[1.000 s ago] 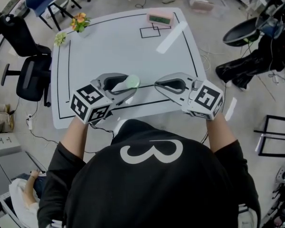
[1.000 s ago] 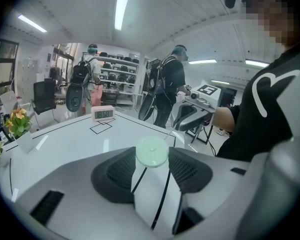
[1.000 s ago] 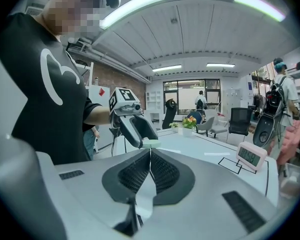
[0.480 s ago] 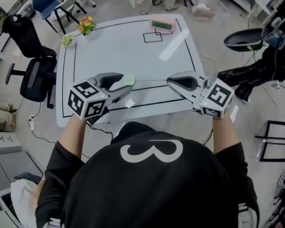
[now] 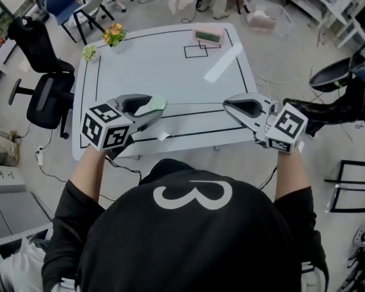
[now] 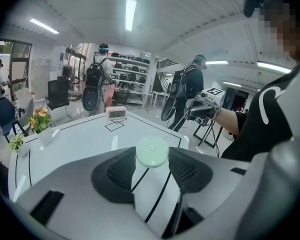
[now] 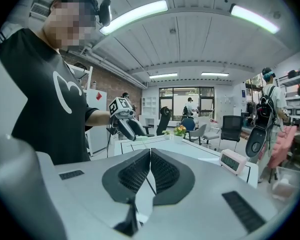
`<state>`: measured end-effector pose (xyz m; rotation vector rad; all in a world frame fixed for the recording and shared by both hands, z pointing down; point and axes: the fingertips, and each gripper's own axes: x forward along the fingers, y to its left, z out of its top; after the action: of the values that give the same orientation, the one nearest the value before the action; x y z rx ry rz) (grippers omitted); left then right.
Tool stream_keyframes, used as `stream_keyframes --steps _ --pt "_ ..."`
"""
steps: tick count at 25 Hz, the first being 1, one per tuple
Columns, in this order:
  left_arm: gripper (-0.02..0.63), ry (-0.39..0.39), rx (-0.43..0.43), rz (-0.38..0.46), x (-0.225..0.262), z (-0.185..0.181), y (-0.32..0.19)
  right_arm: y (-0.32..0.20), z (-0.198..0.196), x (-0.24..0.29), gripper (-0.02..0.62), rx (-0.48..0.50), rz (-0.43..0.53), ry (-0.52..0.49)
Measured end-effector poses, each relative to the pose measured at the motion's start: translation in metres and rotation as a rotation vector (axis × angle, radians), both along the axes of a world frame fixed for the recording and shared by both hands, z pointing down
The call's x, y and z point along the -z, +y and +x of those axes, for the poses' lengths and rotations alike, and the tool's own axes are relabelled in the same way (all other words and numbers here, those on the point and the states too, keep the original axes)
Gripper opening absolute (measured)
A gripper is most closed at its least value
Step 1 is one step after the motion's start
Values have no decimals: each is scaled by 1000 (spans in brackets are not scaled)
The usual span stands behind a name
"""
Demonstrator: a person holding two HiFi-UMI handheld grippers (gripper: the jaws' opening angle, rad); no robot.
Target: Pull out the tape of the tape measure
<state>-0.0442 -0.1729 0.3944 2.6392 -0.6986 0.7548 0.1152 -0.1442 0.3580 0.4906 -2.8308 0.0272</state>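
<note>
A round, pale green tape measure (image 5: 151,106) sits between the jaws of my left gripper (image 5: 159,107), which are shut on its case above the near part of the white table (image 5: 170,72). In the left gripper view the case (image 6: 152,150) fills the gap at the jaw tips. A thin pale tape (image 5: 194,104) runs level from it to my right gripper (image 5: 226,104), whose jaws are shut on the tape's end. The right gripper view shows its pads pressed together (image 7: 149,158), with the left gripper (image 7: 123,120) and the green case (image 7: 140,138) ahead.
A pink clock (image 5: 208,36) stands at the table's far edge beside black square outlines (image 5: 196,50). A white strip (image 5: 222,62) lies at the far right. A flower pot (image 5: 114,34) and a small plant (image 5: 88,52) stand at the far left. Office chairs (image 5: 45,99) are left of the table.
The two grippers have drawn apart, the right one going right and the left one slightly left. The stretch of tape between them has grown longer.
</note>
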Motion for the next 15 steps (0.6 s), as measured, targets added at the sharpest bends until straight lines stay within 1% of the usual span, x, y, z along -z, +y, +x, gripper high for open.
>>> stream_keyframes --steps 7,15 --pt "207 -18 23 -11 0 -9 -2 -2 18 2 15 -23 -6 -5" --pt "207 -38 61 -10 -3 -22 -2 -9 29 0 15 -45 -10 -11"
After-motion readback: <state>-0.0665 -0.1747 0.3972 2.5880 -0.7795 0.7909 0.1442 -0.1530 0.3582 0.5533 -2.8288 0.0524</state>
